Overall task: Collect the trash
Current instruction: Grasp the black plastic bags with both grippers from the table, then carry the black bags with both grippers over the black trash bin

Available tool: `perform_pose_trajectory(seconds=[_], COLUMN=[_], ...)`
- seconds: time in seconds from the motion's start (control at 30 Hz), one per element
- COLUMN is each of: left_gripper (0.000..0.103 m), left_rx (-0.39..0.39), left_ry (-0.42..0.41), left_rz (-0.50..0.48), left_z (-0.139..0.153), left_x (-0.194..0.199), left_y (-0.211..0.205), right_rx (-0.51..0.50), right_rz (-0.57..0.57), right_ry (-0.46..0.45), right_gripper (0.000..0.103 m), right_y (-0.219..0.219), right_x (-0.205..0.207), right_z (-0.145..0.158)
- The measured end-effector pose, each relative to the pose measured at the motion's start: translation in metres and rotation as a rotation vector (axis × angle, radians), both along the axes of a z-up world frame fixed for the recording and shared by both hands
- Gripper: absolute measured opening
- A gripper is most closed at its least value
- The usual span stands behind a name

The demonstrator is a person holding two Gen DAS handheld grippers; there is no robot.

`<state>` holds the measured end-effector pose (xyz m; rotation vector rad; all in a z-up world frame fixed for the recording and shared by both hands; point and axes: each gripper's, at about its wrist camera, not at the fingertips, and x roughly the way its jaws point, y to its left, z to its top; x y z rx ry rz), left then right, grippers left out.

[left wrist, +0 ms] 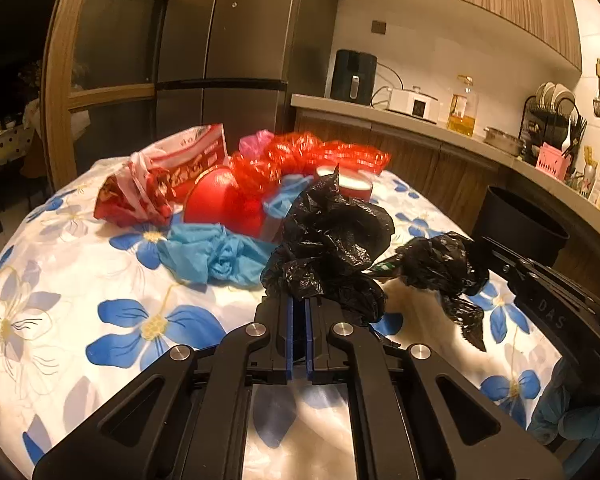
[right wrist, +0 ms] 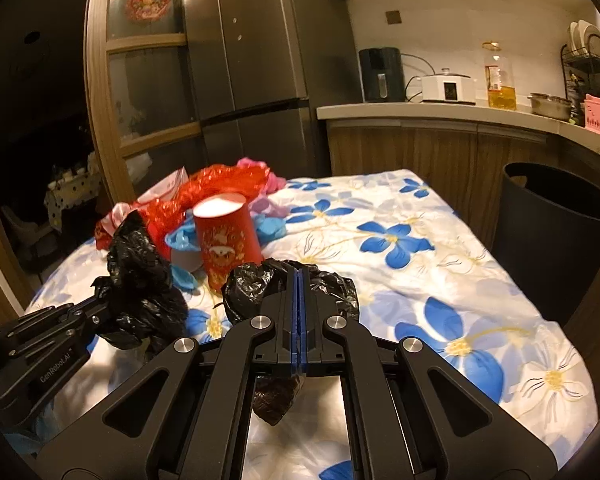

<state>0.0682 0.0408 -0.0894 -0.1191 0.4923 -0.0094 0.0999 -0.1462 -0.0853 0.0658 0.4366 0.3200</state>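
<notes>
My left gripper [left wrist: 299,301] is shut on a crumpled black plastic bag [left wrist: 332,240], lifted just over the flowered tablecloth [left wrist: 100,280]. My right gripper [right wrist: 299,277] is shut on a second black plastic wad [right wrist: 248,288], part of which hangs below its fingers. Each view shows the other tool: the right gripper [left wrist: 486,250] comes in from the right with its black wad [left wrist: 440,264], the left gripper [right wrist: 100,298] from the left with its bag [right wrist: 140,272]. Whether the two wads are joined I cannot tell. Behind them lies more trash: a red paper cup [right wrist: 226,236], red cellophane [left wrist: 320,156], blue plastic [left wrist: 216,256].
A black bin [right wrist: 556,232] stands off the table's right side, below the counter [right wrist: 420,114]. A red and white snack bag [left wrist: 160,180] lies at the far left of the pile. A dark fridge [right wrist: 252,60] stands behind the table.
</notes>
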Motion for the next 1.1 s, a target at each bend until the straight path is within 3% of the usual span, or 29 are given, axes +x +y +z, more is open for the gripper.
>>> perform_pose_trajectory(seconds=[0.53,0.93,1.1], left_gripper=[0.004,0.004,0.004], left_rx=[0.04,0.065,0.035], left_ry=[-0.079,-0.158,-0.169], left_rz=[-0.006,-0.156,-0.237], left_z=[0.047,0.098,0.114], left_x=[0.005,0.046,0.079], left_y=[-0.029,-0.109,-0.152], right_rx=[0.028,0.036,0.034], right_rz=[-0.072,-0.244,-0.347], right_ry=[-0.096,-0.182,-0.226], right_gripper=[0.0,0.0,0.0], right_y=[-0.042,-0.117,-0.155], right_x=[-0.017,-0.005,0.008], right_z=[0.047,0.085,0.102])
